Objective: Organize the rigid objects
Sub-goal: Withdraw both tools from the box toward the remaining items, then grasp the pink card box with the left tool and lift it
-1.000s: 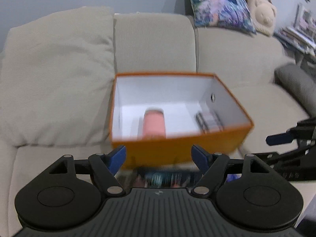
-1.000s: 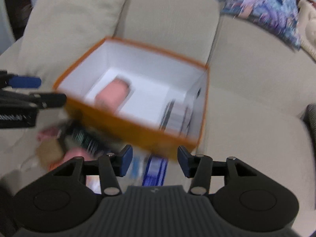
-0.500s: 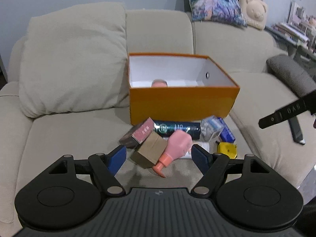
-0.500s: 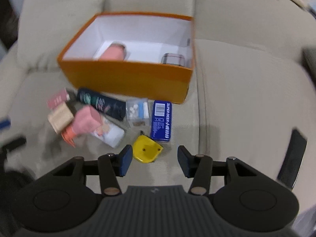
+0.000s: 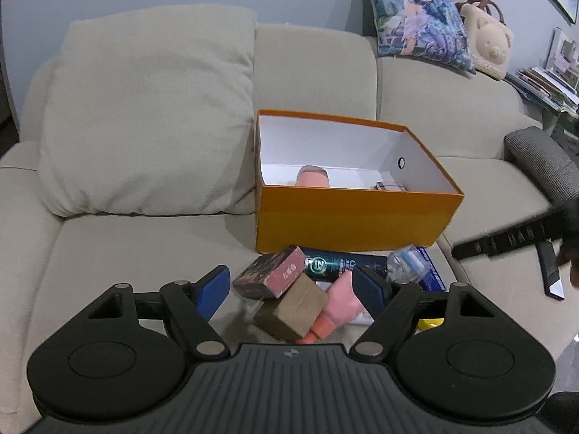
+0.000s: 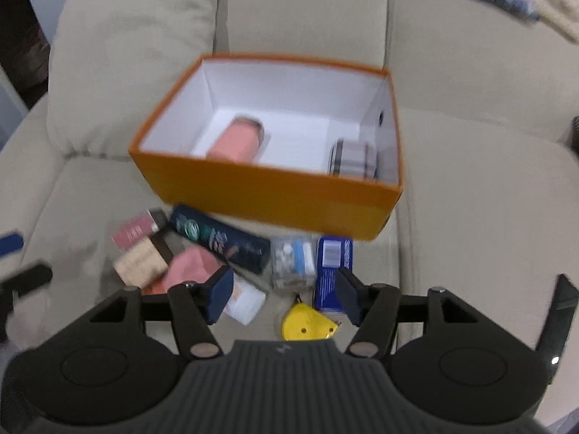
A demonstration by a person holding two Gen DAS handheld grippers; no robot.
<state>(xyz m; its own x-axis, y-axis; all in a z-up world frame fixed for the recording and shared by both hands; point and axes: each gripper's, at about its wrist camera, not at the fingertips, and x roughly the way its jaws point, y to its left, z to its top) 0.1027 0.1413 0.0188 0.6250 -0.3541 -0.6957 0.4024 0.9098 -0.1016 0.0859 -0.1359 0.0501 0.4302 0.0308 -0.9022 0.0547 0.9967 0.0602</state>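
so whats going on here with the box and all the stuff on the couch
A person is sorting small items into an orange box on a sofa. A pink bottle and a plaid container already lie inside. Both grippers are empty: the right gripper, fingers just opened wider, hangs over the yellow tape measure; the left gripper faces the pile.

Left gripper (image 5: 292,286) tilts downward, its blue-padded fingers (image 5: 213,291) spread wide with nothing pressed between them; right gripper (image 6: 282,293) points more steeply down, jaws just opening, pads gripping nothing
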